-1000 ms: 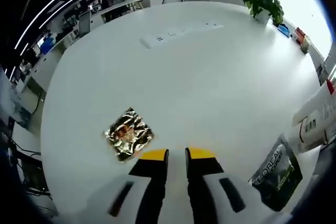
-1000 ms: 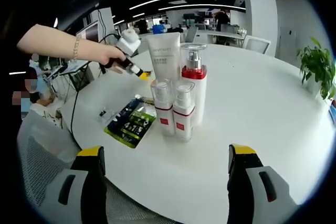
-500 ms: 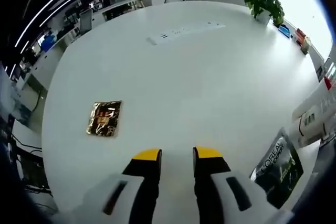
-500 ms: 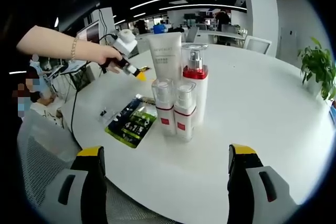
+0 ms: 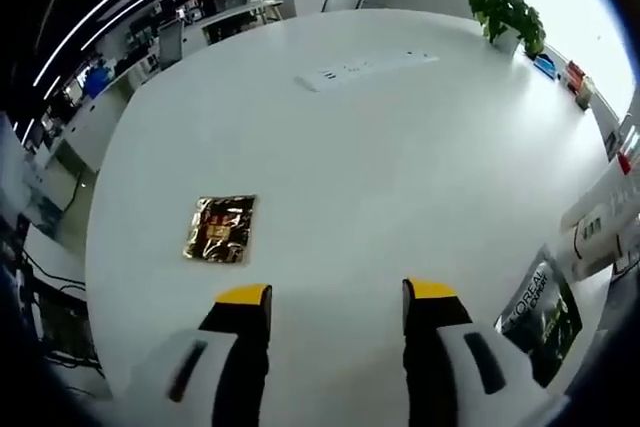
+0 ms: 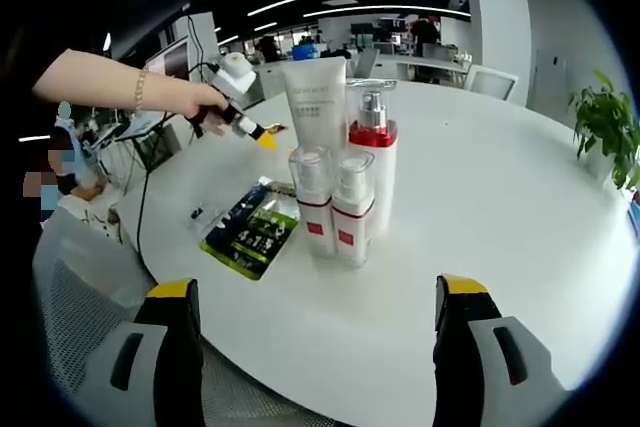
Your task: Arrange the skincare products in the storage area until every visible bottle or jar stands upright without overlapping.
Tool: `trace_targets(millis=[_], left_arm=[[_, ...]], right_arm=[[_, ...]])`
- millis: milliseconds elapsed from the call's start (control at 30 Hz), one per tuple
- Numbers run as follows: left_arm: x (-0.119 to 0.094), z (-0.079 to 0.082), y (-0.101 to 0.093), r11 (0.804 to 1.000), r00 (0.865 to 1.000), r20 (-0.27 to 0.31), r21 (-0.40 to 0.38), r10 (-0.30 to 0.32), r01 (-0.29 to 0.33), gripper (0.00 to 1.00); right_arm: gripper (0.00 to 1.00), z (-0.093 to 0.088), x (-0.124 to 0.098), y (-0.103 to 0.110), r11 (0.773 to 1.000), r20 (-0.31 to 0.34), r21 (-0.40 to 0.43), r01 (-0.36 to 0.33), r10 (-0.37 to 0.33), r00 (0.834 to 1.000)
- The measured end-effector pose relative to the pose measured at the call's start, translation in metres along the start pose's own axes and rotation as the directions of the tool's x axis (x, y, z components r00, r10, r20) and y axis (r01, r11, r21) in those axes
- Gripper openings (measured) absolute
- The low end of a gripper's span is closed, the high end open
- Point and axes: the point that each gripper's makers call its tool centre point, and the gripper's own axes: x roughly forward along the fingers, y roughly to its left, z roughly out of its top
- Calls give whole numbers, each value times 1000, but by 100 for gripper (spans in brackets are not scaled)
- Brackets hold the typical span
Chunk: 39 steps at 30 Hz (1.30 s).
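We are seeing one gold sachet (image 5: 221,229) lying flat on the white table (image 5: 380,147), just ahead and left of the left gripper (image 5: 338,294), whose jaws are standing wide and empty. One dark green sachet (image 6: 249,230) is lying left of four upright products: a white tube (image 6: 314,107), a tall pump bottle (image 6: 372,162) and two small bottles (image 6: 325,205) crowding together, well ahead of the right gripper (image 6: 318,294), also gaping wide and empty. Bare tabletop is stretching right toward a plant (image 6: 608,132).
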Motion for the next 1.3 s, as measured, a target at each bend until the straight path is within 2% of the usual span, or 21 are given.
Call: trace_targets(millis=[200,633,800,1000,1100,1200,1267,1300], left_arm=[[-2,4,15,1000,1000,3,2,-2,2,66],[-17,9,28,999,999,-35,33,-1,2,75],[-19,15,37,999,998,-51,29,-26,28,80],[-24,22,41,999,998,-61,46,-24,27,83],[-32,24,34,999,998,-60,43,-22,25,83],[-25,25,44,998,997,-76,51,-18,22,84],[-22,24,45,998,996,-81,53,-21,26,85],[-15,26,53,998,996,-87,54,-24,29,85]], right_arm=[[97,-1,0,0,1000,-6,-1,-4,4,1000],[97,-3,1,0,1000,-18,3,-1,1,1000],[97,-4,0,-1,1000,-22,7,7,-7,1000],[97,-5,1,-2,1000,-32,9,9,-9,999],[97,-7,1,-3,1000,-42,4,14,-14,999],[97,-8,2,-4,1000,-46,17,18,-17,999],[97,-8,1,-6,999,-41,36,22,-21,999],[97,-8,1,-6,999,-42,41,25,-23,999]])
